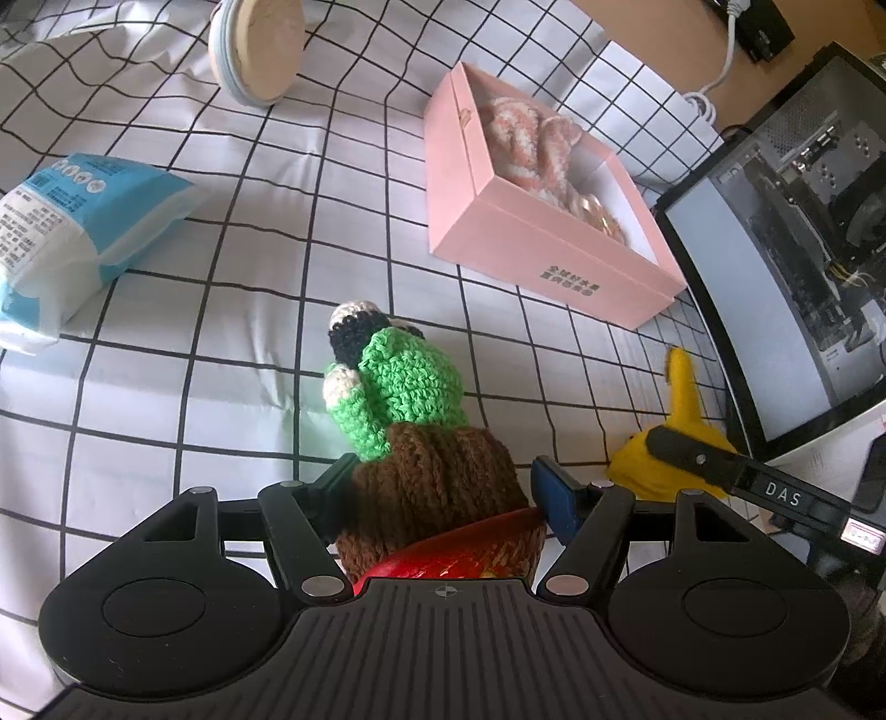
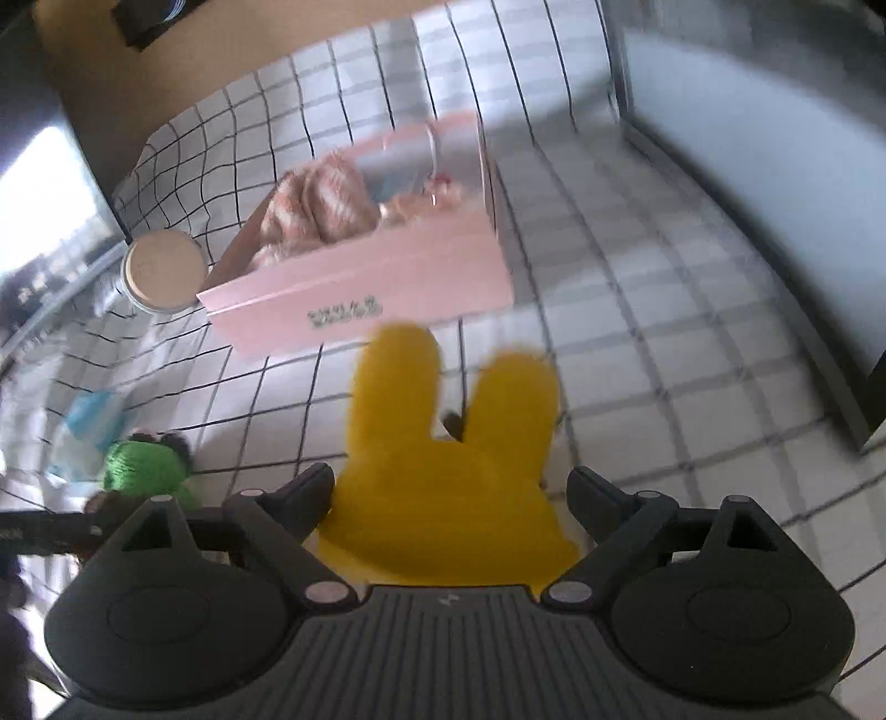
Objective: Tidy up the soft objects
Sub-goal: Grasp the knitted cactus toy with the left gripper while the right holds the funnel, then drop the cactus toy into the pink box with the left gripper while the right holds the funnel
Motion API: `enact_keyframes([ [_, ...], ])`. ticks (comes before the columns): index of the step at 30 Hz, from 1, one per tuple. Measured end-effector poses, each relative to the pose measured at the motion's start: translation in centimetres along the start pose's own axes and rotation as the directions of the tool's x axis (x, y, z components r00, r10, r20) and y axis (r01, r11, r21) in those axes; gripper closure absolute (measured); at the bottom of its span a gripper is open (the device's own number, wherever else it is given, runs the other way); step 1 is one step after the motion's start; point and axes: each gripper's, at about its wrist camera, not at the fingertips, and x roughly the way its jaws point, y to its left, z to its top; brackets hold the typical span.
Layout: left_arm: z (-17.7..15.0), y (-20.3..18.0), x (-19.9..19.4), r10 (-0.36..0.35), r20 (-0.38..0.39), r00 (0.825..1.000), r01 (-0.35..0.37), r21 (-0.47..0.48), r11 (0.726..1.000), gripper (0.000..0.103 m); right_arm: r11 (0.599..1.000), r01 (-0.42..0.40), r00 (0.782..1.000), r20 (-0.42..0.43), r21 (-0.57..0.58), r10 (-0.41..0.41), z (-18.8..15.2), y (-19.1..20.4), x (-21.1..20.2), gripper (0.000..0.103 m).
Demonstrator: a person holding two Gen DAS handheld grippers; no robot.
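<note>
A yellow plush rabbit [image 2: 443,493] is lying between the right claw [image 2: 448,493]'s wide-spread fingers, a pink box [image 2: 387,277] sitting beyond it.

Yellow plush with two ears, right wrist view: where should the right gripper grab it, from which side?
Grip the yellow two-eared plush toy across its broad body, below the ears. Come from the ear-less end, where the right gripper already straddles it with jaws open. The thin ears point toward the pink cardboard box and would likely slip.

Worktop [image 1: 232,310] under a white cloth with a black grid, open pink box [image 1: 531,243] of pink-and-white knitwear at the far right, blue-and-white tissue pack [image 1: 72,232] at the left, cork-lidded jar [image 1: 257,47] lying at the back, yellow plush [image 2: 443,487] near the box
</note>
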Motion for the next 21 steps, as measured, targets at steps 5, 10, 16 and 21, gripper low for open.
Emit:
enact_keyframes([
  [5,0.0,0.0,0.0,0.001,-0.002,1.0,-0.001,0.001,1.0,0.03,0.999,0.019,0.999,0.049,-0.045,-0.017,-0.5,0.4,-0.1,0.024],
  [10,0.0,-0.2,0.0,0.008,-0.009,1.0,-0.008,0.01,1.0,0.03,0.987,0.019,0.998,0.055,-0.162,-0.011,0.5,2.0,-1.5,0.036],
  [16,0.1,-0.9,0.1,0.034,-0.029,0.999,-0.033,0.036,0.999,0.031,0.972,0.049,0.995,0.098,-0.228,-0.027,1.1,2.4,-4.4,0.037],
  [21,-0.1,-2.9,0.2,0.096,-0.043,0.994,-0.089,0.145,0.985,0.032,0.949,0.11,0.986,0.151,-0.295,-0.068,1.2,2.4,-6.5,0.037],
])
